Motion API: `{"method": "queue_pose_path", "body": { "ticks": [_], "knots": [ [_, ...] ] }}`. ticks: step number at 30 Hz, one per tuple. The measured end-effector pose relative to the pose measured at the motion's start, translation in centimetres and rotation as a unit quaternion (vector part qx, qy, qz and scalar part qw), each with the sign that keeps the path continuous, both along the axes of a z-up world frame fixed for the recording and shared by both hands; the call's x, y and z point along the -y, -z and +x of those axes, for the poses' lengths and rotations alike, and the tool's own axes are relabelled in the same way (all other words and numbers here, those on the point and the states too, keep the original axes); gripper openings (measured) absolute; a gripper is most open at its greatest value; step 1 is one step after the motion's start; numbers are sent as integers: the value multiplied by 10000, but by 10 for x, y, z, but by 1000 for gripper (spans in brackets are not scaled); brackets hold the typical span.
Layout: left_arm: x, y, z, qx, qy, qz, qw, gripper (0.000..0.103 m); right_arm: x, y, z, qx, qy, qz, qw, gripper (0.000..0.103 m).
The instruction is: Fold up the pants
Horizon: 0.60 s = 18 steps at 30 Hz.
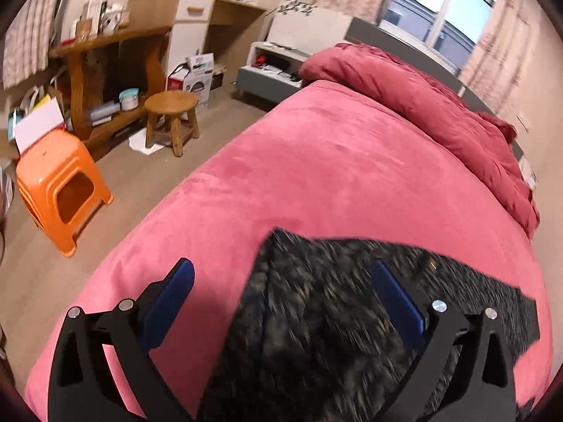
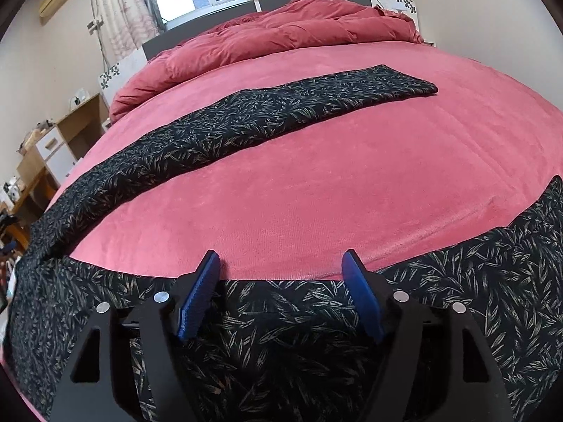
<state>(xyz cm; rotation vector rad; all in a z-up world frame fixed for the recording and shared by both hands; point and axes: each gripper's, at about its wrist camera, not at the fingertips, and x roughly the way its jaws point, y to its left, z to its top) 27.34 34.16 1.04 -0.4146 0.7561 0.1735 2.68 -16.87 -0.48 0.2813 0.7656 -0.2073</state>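
I see the black leaf-print pants (image 2: 267, 123) spread flat on the pink bed (image 2: 316, 183), one leg stretching toward the red duvet (image 2: 281, 31). My right claw (image 2: 281, 292) hangs part-open over the near leg, gripping nothing. My left claw (image 1: 281, 302) gapes wide above the blurred fabric, empty.

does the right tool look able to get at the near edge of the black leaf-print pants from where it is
Probably yes: the right tool hangs open directly over the black leaf-print pants at their edge on the pink bedspread, with nothing between.
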Motion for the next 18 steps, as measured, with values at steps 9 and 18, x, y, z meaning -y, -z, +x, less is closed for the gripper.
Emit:
{"method": "queue_pose_path", "body": {
  "ticks": [9, 18],
  "knots": [
    [14, 27, 49, -318, 845, -21, 9959, 66, -2, 2, 3, -22, -36, -19, 10000, 75],
    [33, 11, 36, -111, 820, 436, 9956, 34, -2, 3, 3, -15, -38, -1, 10000, 75]
  ]
}}
